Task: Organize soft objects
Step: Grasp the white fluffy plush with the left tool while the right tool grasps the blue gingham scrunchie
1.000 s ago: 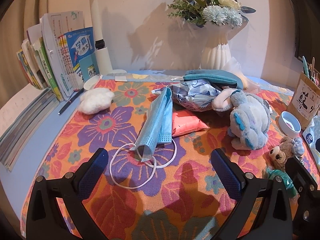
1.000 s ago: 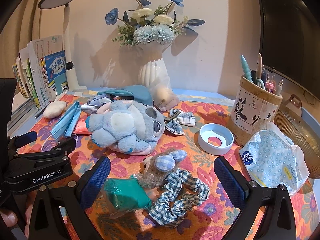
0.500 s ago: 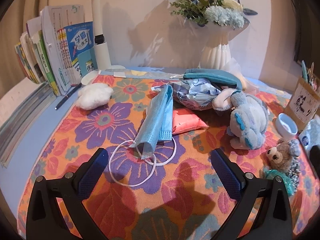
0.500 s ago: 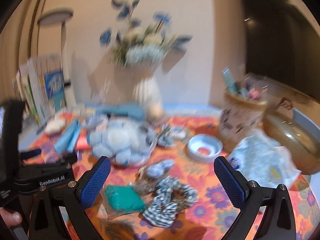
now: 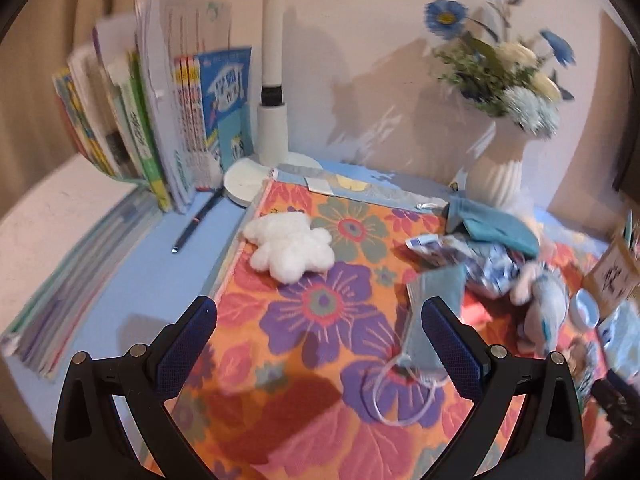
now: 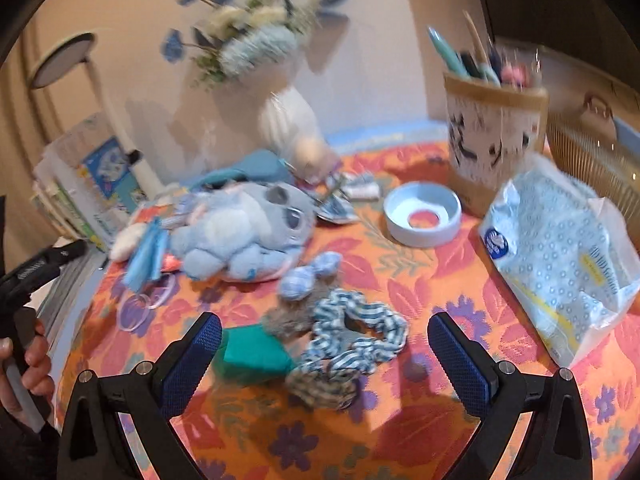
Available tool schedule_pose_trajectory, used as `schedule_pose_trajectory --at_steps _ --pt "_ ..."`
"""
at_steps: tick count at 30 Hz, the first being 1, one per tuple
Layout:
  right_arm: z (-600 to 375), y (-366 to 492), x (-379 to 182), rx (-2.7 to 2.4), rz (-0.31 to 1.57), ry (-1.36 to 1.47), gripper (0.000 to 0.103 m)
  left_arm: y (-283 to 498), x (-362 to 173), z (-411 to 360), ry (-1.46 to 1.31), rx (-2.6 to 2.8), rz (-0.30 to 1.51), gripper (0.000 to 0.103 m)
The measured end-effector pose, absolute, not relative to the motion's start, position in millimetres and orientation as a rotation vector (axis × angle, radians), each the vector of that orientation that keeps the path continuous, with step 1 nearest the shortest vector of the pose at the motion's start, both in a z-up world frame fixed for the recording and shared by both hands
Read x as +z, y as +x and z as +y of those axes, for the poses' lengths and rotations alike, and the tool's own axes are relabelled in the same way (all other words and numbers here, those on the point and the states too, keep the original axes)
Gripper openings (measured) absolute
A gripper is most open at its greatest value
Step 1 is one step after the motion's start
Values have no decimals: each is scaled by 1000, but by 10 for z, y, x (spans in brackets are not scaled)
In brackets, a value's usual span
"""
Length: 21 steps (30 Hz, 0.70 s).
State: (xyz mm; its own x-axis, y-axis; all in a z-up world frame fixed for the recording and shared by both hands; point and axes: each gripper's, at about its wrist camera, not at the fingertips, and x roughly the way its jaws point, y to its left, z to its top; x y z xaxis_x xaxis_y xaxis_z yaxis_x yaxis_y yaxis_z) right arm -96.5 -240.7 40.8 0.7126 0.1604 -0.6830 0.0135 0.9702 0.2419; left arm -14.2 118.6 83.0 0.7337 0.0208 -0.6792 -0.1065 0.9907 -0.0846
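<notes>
Soft things lie scattered on a flowered cloth (image 5: 320, 308). A white fluffy toy (image 5: 290, 246) sits left of centre, beyond my open left gripper (image 5: 318, 342). A blue face mask (image 5: 434, 312) lies behind the left gripper's right finger. A blue plush animal (image 6: 244, 232) lies mid-table. Close before my open right gripper (image 6: 324, 350) are a checked scrunchie (image 6: 354, 328), a green pouch (image 6: 254, 354) and a small furry toy with blue checked ears (image 6: 298, 280). Neither gripper holds anything.
Books (image 5: 160, 120) and a lamp base (image 5: 256, 180) stand at the back left, a pen (image 5: 196, 222) beside them. A white vase of flowers (image 5: 498, 168), a pen holder (image 6: 494, 140), a white ring-shaped dish (image 6: 422, 214), a tissue pack (image 6: 560, 252) and a basket (image 6: 592, 148) occupy the back and right.
My left gripper has swung left, so the white toy and books now sit ahead and the mask lies to the right. My right gripper has tilted and moved nearer the scrunchie.
</notes>
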Motion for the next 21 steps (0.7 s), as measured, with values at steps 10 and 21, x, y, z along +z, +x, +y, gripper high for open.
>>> schedule_pose_trajectory --at_steps 10,21 --pt "-2410 -499 216 137 910 163 82 671 434 1470 -192 147 864 102" --pt "-2237 -515 220 183 862 92 42 829 234 1339 -125 140 864 47"
